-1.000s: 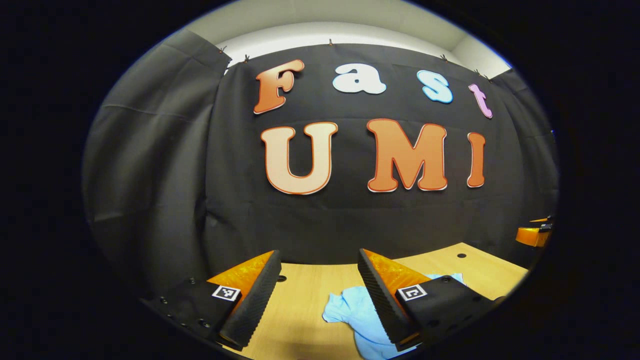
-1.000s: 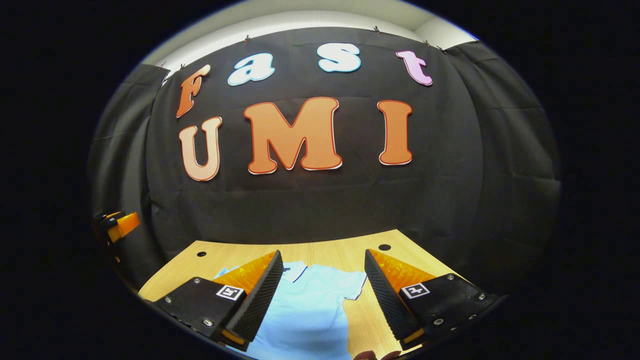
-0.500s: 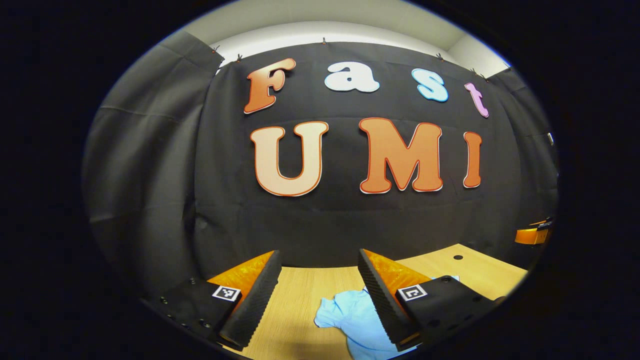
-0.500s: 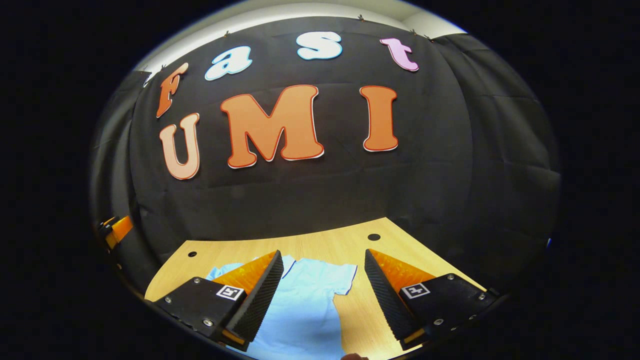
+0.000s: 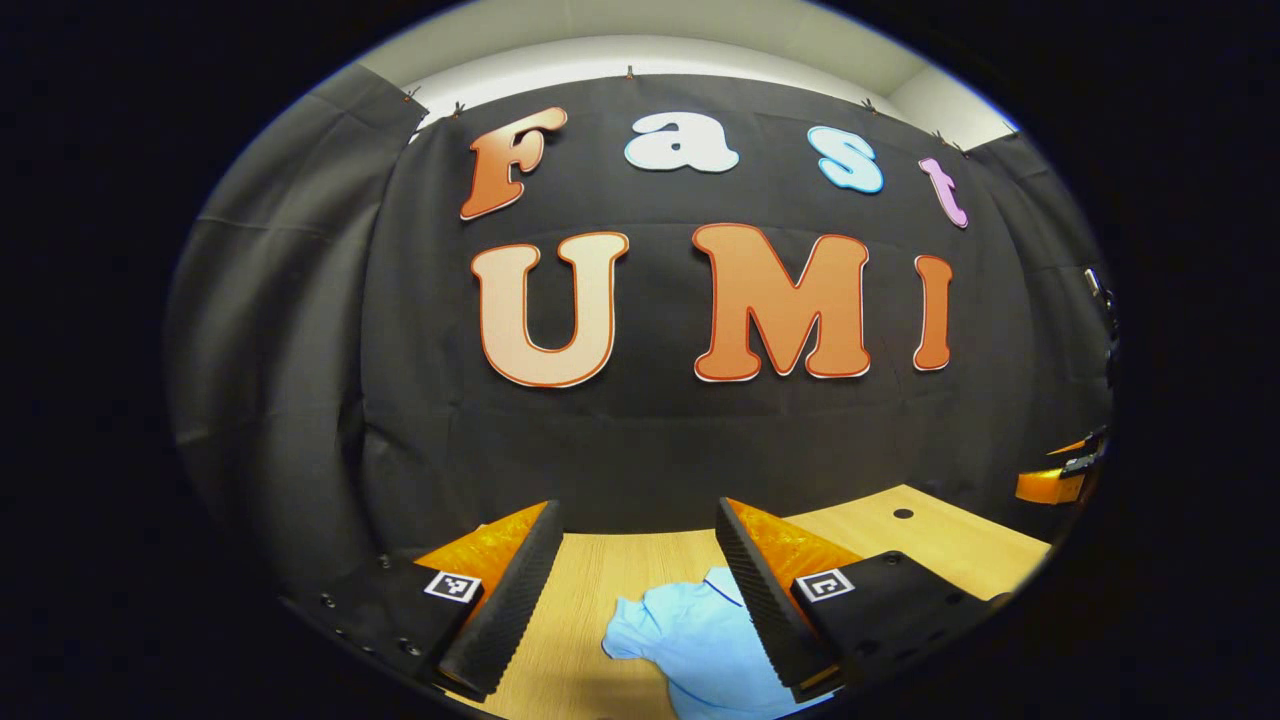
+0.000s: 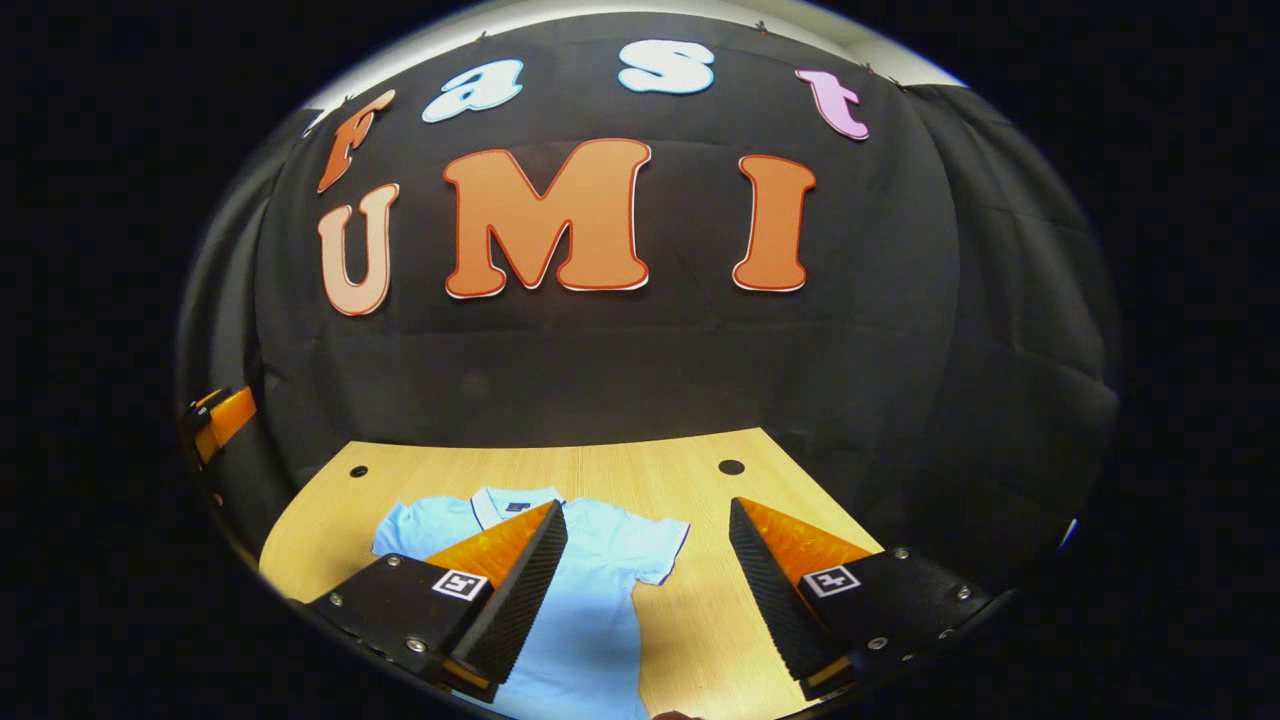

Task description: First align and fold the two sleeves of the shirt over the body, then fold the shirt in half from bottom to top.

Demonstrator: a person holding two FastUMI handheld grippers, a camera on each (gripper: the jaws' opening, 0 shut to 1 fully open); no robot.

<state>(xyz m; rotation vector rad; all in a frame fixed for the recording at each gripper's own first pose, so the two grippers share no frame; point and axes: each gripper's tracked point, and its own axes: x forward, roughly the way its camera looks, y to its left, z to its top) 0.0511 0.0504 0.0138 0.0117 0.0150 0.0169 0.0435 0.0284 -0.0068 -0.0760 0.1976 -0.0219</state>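
Observation:
A light blue short-sleeved shirt (image 6: 590, 610) lies flat on the wooden table (image 6: 700, 490), collar toward the booth's wall. Its one sleeve (image 6: 655, 545) spreads out to the side between my right gripper's fingers. My right gripper (image 6: 645, 590) is open above the shirt, holding nothing. In the left gripper view the shirt's other sleeve (image 5: 675, 645) lies rumpled on the table (image 5: 590, 580). My left gripper (image 5: 630, 600) is open above it, with nothing between its fingers. The other gripper (image 5: 1060, 475) shows at the far right edge of the left gripper view, and the other gripper (image 6: 220, 415) shows at the left edge of the right gripper view.
The table has small round holes near its far edge, one hole (image 6: 731, 467) at the right and another hole (image 6: 357, 470) at the left. The black cloth wall stands right behind the table's far edge.
Both gripper views have tilted down and shifted, so more of the table and shirt shows, including the collar. Both grippers stay open.

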